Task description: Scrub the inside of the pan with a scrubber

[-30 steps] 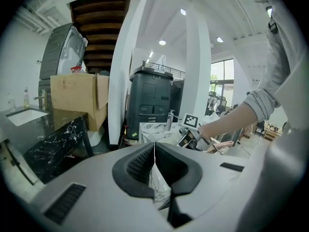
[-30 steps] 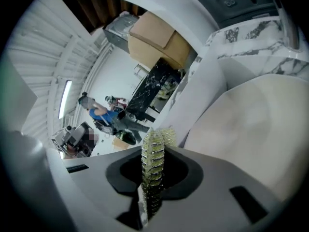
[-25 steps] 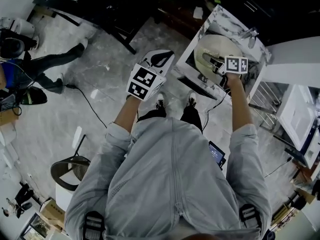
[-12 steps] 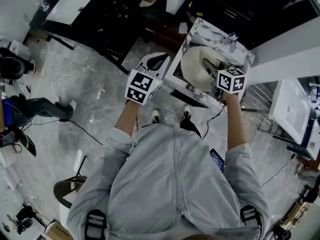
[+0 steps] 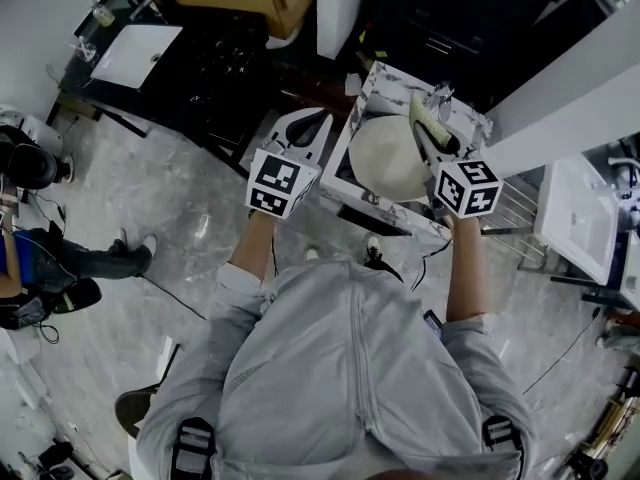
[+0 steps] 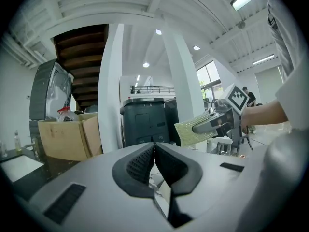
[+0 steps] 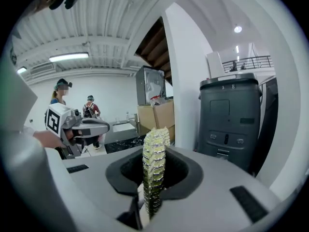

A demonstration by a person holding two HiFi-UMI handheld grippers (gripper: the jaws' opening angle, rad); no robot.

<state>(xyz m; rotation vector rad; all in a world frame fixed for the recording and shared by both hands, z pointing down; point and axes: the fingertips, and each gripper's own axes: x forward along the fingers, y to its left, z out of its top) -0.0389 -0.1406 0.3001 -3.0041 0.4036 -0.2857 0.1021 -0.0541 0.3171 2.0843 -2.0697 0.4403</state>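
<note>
There are two grippers, one scrubber and one pan. The left gripper (image 6: 155,150) has its fingers (image 6: 140,163) pressed together with nothing between them. The right gripper (image 7: 153,175) has its fingers (image 7: 177,173) clamped on the scrubber (image 5: 419,118), a thin yellow-green pad that stands on edge between them.

Only the head view shows the pan (image 5: 385,158), a pale round shape resting on the marble tabletop (image 5: 372,80). From above, the scrubber lies over the pan's far right edge (whether it touches the pan cannot be told). The left gripper is beside the tabletop's left edge, over the floor (image 5: 150,198) and clear of the pan.

Each gripper view catches the other gripper. The left gripper view shows the right one from the side, with the scrubber sticking out ahead of it. The right gripper view shows the scrubber edge-on and the left gripper off to its left. That view also takes in two people in the background, one (image 7: 60,94) nearer and one (image 7: 90,106) further back. Both gripper views show one dark bin (image 6: 147,121) and one cardboard box (image 6: 67,135).
</note>
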